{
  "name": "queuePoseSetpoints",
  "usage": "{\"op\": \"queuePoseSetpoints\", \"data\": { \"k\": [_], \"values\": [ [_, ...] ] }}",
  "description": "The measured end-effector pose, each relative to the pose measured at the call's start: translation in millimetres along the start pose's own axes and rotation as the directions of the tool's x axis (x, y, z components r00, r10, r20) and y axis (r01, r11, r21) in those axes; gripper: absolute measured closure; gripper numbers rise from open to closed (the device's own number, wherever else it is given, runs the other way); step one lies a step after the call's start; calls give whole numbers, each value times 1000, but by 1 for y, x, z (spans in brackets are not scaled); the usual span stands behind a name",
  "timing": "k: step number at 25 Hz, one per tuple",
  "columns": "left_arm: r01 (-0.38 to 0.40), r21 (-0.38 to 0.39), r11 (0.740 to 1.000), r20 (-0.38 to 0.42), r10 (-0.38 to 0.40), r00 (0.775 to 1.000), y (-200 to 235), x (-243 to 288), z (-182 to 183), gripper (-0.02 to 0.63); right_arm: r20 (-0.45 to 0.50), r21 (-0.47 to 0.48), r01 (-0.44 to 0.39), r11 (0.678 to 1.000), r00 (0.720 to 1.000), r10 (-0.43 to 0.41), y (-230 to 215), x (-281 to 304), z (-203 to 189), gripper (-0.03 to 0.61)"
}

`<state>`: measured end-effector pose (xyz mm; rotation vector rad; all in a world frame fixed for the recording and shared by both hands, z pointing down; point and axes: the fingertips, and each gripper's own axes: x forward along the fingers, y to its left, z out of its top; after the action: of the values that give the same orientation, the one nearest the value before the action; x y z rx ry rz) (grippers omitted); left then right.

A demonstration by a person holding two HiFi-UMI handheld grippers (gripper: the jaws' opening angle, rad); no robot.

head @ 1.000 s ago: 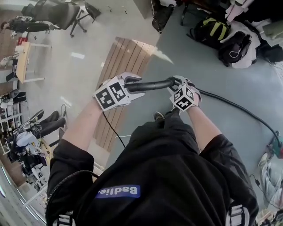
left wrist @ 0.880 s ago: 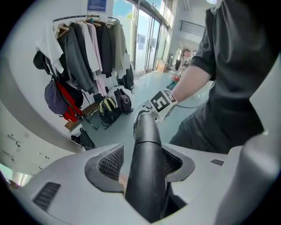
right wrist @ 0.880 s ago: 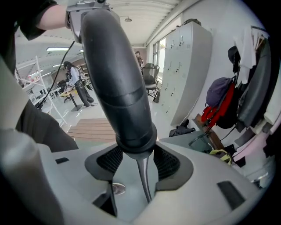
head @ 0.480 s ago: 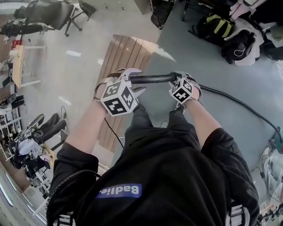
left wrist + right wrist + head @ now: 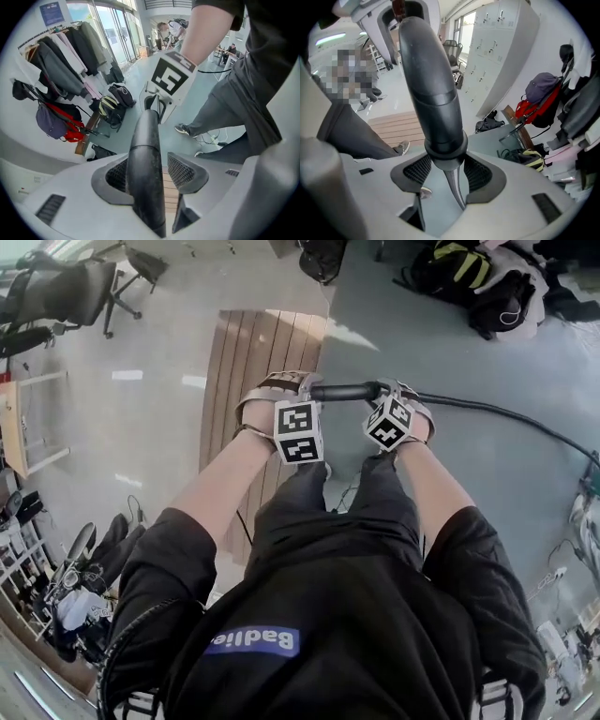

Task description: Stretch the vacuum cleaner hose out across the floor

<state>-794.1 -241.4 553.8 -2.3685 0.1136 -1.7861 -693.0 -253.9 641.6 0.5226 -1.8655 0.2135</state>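
The vacuum hose ends in a stiff black tube [image 5: 342, 390] held crosswise in front of the person's legs. From it the thin black hose [image 5: 506, 413] trails right across the grey floor. My left gripper [image 5: 305, 385] is at the tube's left end. Its jaws have just been opening, and the tube [image 5: 146, 154] lies between them against the left pad, with a gap at the right pad [image 5: 183, 171]. My right gripper [image 5: 384, 392] is shut on the tube's collar [image 5: 445, 145], both pads against it. Both grippers [image 5: 152, 171] [image 5: 447, 171] point steeply down.
A slatted wooden board [image 5: 253, 343] lies on the floor just beyond the left gripper. Backpacks and bags [image 5: 469, 277] are piled at the far right, an office chair [image 5: 66, 292] at the far left. Loose cables [image 5: 562, 568] lie at the right edge. The person's shoe [image 5: 185, 130] is close by.
Both hands have carried the tube down and away from the body, towards the floor. The left gripper has rolled, so its marker cube now faces another way.
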Motion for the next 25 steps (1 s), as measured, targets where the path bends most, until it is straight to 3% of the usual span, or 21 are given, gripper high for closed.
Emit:
{"op": "queuePoseSetpoints", "data": {
  "k": [2,3,11,17,21,25],
  "values": [
    [13,19,1000,8,-13,1000,-5,16,-16,429,-24,1,2,1000,1000,-1,10,9,1,359],
    [18,25,1000,17,-18,1000,-7,24,-20,517,-36,1,-1,1000,999,1,14,14,-2,359],
    [112,-21,993,46,-111,993,-10,93,-25,526,-47,-8,-70,998,996,69,11,76,-35,359],
    [112,-53,992,57,-109,992,-6,157,-41,526,15,-61,-95,994,995,96,1,138,-52,359],
    [88,-11,996,6,-88,996,1,216,-84,526,50,-78,-80,994,995,84,-8,192,-58,359],
    [84,-43,995,-13,-85,996,9,277,-151,526,109,-55,-56,997,992,62,-21,249,-64,359]
  ]
}}
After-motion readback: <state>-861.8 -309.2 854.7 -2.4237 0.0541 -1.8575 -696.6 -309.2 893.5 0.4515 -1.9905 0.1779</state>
